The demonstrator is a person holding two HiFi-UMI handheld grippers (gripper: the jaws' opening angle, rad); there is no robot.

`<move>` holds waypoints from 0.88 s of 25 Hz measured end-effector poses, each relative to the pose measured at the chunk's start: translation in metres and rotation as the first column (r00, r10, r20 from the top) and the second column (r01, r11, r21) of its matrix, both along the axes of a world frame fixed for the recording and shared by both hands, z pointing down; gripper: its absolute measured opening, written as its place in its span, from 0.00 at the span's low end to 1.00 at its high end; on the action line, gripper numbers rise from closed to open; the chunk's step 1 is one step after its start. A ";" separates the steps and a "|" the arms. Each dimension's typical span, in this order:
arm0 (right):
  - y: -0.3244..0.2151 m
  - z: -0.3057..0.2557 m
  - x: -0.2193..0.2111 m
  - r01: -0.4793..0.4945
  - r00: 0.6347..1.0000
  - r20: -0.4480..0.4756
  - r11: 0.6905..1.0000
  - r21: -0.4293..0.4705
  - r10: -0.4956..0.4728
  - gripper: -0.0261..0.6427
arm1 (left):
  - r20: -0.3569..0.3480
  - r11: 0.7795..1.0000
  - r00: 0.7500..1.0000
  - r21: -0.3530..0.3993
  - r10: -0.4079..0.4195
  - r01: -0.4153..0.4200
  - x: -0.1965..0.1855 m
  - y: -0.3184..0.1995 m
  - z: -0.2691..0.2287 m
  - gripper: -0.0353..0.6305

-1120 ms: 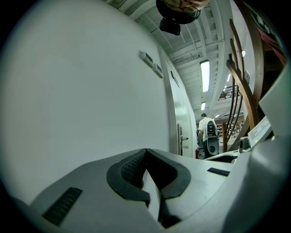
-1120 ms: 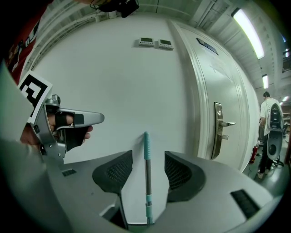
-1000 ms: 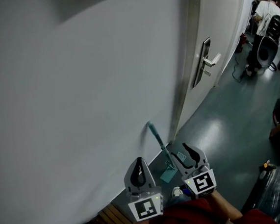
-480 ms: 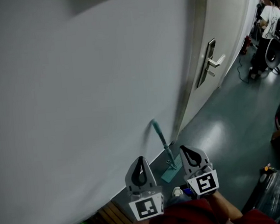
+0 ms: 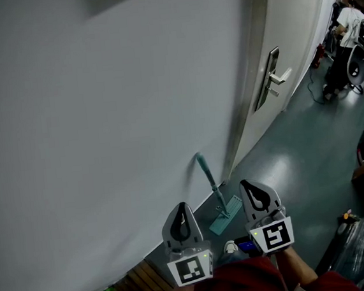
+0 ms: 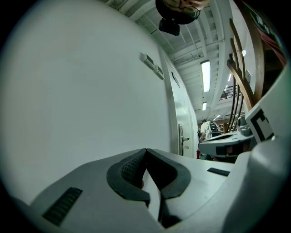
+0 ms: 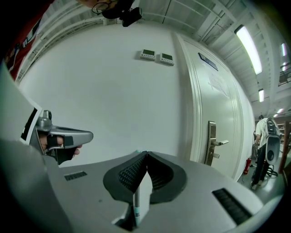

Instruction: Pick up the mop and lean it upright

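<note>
The light is soft and even; in the head view the wall (image 5: 102, 117) looks pale grey, with a darker band at 12 o'clock; the mop (image 5: 210, 182) drops a faint shadow on the wall toward 9 o'clock; the floor (image 5: 292, 163) shines with pale patches at 3 o'clock; the door frame (image 5: 244, 91) bends like a bow; both gripper views are round with black corners; a long lamp (image 6: 205, 75) glares at 1 o'clock in the left one; a second lamp (image 7: 248, 42) glares at 2 o'clock in the right one.

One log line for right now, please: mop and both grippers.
mop: upright, leaning on wall, not held | left gripper: jaws shut, empty | right gripper: jaws shut, empty
</note>
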State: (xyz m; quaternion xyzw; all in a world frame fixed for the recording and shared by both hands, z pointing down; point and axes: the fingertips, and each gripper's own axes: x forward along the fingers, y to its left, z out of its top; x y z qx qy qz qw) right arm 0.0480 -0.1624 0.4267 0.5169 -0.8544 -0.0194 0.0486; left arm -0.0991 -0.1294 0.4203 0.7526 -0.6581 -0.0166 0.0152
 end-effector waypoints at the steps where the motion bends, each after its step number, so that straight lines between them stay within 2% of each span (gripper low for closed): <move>1: 0.000 -0.007 0.000 -0.001 1.000 0.003 1.000 0.006 0.001 0.07 | -0.002 1.000 1.000 0.000 0.000 0.000 0.000 0.000 0.000 0.07; 5: 0.002 -0.037 0.000 -0.011 1.000 0.021 1.000 0.021 0.010 0.07 | -0.007 1.000 1.000 0.001 -0.002 0.002 -0.001 0.001 -0.001 0.07; 9: 0.007 -0.056 0.000 -0.020 1.000 -0.003 1.000 -0.003 0.020 0.07 | -0.012 1.000 1.000 0.006 -0.005 0.005 -0.003 0.003 -0.004 0.07; 18: 0.003 -0.046 -0.003 -0.022 1.000 -0.013 1.000 -0.006 0.022 0.06 | -0.011 1.000 1.000 0.013 -0.009 0.009 -0.005 0.000 -0.009 0.07; 22: 0.003 -0.038 -0.002 -0.029 0.999 -0.032 0.999 -0.040 0.028 0.06 | -0.007 1.000 1.000 0.015 -0.005 0.005 -0.005 -0.001 -0.011 0.07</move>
